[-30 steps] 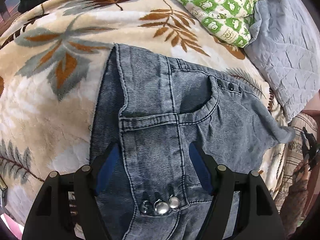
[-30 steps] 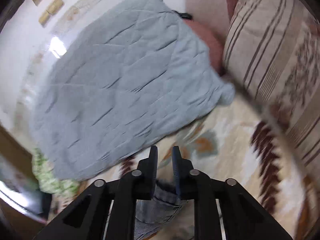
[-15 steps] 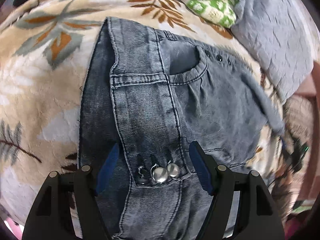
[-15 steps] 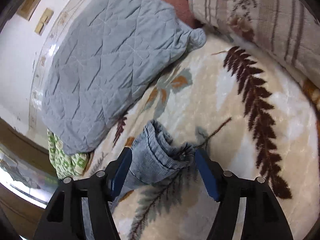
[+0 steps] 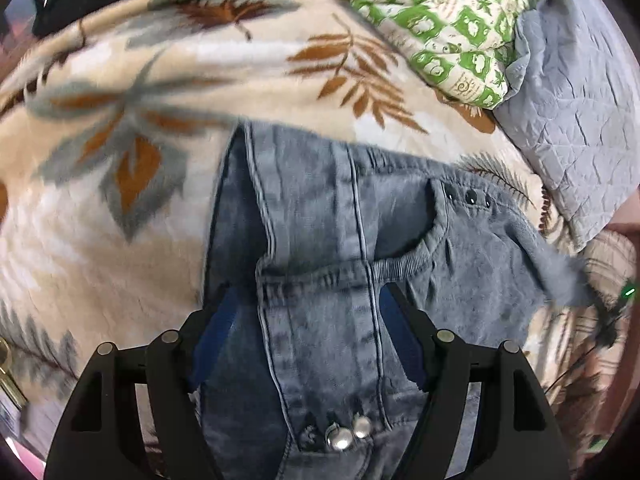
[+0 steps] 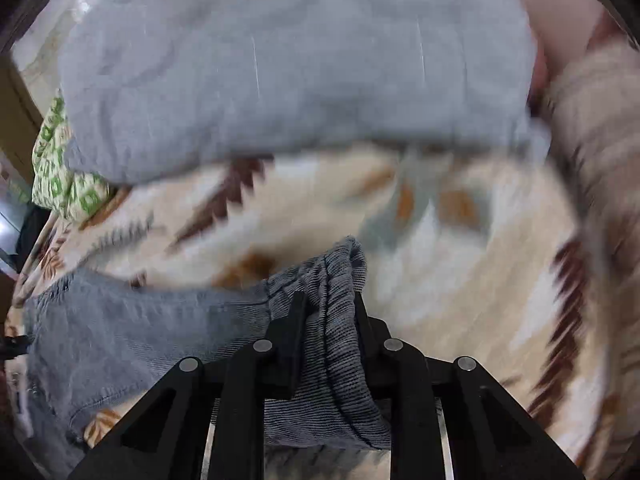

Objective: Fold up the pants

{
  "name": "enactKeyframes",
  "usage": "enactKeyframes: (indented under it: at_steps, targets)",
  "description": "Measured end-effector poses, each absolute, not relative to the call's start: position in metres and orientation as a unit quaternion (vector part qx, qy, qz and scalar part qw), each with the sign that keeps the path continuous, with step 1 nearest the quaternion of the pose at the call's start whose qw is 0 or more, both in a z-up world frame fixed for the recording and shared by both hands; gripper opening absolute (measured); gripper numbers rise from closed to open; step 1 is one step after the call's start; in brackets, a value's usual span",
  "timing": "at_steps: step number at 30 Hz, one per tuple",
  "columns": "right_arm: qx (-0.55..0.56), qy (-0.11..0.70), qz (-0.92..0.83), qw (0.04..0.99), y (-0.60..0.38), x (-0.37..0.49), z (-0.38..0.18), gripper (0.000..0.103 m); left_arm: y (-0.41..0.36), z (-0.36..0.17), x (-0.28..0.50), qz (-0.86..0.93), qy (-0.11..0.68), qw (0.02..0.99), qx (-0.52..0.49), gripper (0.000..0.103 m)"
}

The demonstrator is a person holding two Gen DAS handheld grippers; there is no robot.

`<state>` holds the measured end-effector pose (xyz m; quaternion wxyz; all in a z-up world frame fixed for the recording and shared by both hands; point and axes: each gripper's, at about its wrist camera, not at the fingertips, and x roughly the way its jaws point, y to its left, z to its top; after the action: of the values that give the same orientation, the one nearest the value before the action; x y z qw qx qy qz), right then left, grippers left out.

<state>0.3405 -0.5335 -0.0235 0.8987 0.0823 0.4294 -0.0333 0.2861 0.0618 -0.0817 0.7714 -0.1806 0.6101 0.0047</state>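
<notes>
Grey-blue denim pants [image 5: 320, 208] lie spread on a leaf-patterned blanket, waistband and front pocket facing up. My left gripper [image 5: 308, 292] hangs open over the fly strip, one blue pad on each side of it, above the metal studs [image 5: 344, 436]. In the right wrist view the ribbed leg cuff [image 6: 344, 256] is bunched between the fingers of my right gripper [image 6: 328, 298]. Its jaws are closing and press on the cuff. The rest of the leg [image 6: 120, 320] trails off to the left.
The blanket [image 5: 120, 160] covers the bed. A green patterned cloth [image 5: 440, 20] and a grey quilted pillow [image 5: 580, 100] lie at the far right. The pillow [image 6: 280, 60] fills the top of the right wrist view, next to a striped cushion [image 6: 592, 120].
My right gripper opened wide around the cuff, then closed on it while rolling. The left gripper slid toward the studs and back, still open.
</notes>
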Motion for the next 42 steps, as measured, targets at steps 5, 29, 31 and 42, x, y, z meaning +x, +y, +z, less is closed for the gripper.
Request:
enactKeyframes:
  at_steps: [5,29,31,42]
  targets:
    - [0.121,0.379,-0.109,0.911,-0.56,0.386,-0.011,0.007,0.064,-0.09,0.3,0.02,0.608,0.775,-0.172,0.074]
    - [0.369,0.367,-0.026,0.853,-0.562,0.314,-0.1,0.01,0.074,-0.085,0.261,0.001,0.607,0.752,-0.257,0.08]
    - [0.377,0.345,-0.017,0.859,-0.564,0.304,-0.085,0.011,0.062,-0.075,0.259,-0.024,0.605,0.755,-0.251,0.071]
    - [0.344,0.381,-0.071,0.855,-0.584,0.262,-0.093,0.027,0.051,-0.084,0.262,0.016,0.61,0.768,-0.195,0.068]
